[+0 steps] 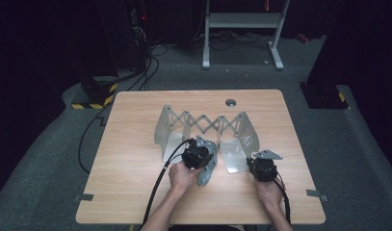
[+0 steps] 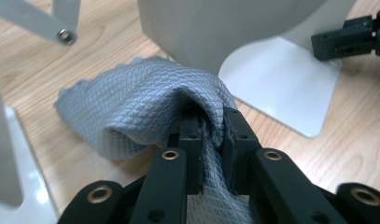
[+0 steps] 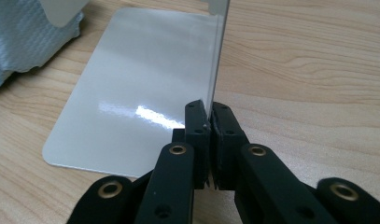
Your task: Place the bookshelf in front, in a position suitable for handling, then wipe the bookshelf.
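Note:
A grey expanding metal rack (image 1: 205, 126) with scissor links stands open on the wooden table (image 1: 136, 144), a flat foot plate at each end. My left gripper (image 1: 199, 155) is shut on a grey quilted cloth (image 1: 206, 172), which hangs down to the tabletop in front of the rack's middle. In the left gripper view the cloth (image 2: 131, 107) bunches over the two jaws and rests on the wood. My right gripper (image 1: 262, 168) is shut on the thin upright edge of the rack's right end panel (image 3: 215, 56), above its foot plate (image 3: 136, 88).
A round grommet (image 1: 230, 102) sits at the table's far edge. Cables trail from both grippers toward the near edge. A white desk frame (image 1: 241, 29) and black-and-yellow floor blocks (image 1: 95, 94) stand beyond the table.

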